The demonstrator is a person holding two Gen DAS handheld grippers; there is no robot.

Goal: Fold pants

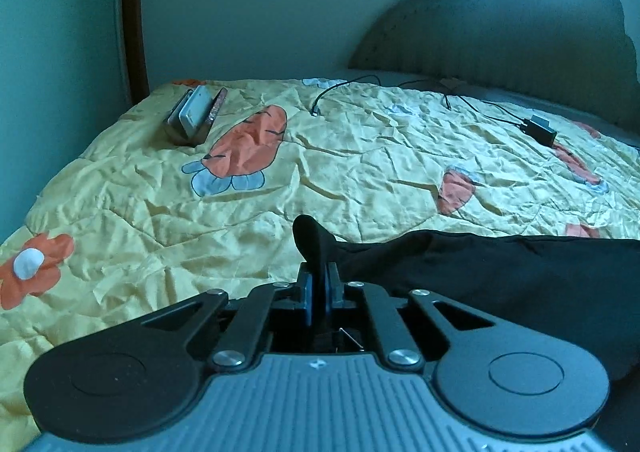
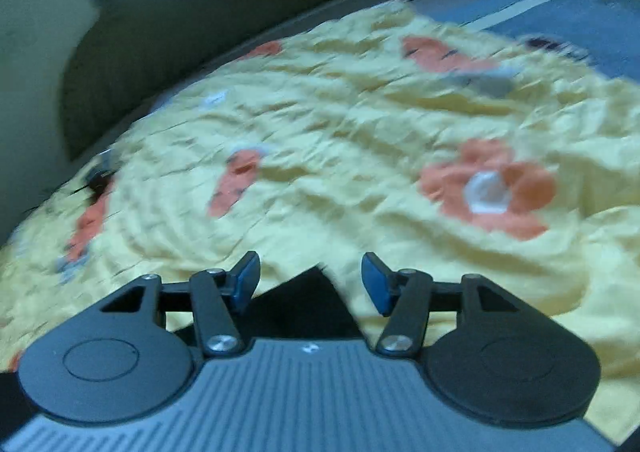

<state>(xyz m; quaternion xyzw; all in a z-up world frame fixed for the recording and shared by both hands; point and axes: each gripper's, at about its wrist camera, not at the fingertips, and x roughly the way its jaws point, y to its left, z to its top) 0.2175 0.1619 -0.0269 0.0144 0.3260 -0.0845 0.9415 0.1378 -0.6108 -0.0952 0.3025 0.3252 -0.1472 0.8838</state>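
Black pants (image 1: 500, 276) lie on a yellow bedspread (image 1: 360, 155) and stretch to the right in the left wrist view. My left gripper (image 1: 319, 280) is shut on a fold of the black pants, which sticks up between the blue pads. In the blurred right wrist view my right gripper (image 2: 310, 284) is open and empty, with a corner of the black pants (image 2: 308, 308) just below and between its fingers. The rest of the pants is hidden under the gripper body.
A phone in a stand (image 1: 196, 115) sits at the bed's far left. A charger with cables (image 1: 540, 129) lies at the far right. A grey padded headboard (image 1: 500, 39) rises behind. A blue striped sheet (image 2: 560, 7) shows past the bedspread.
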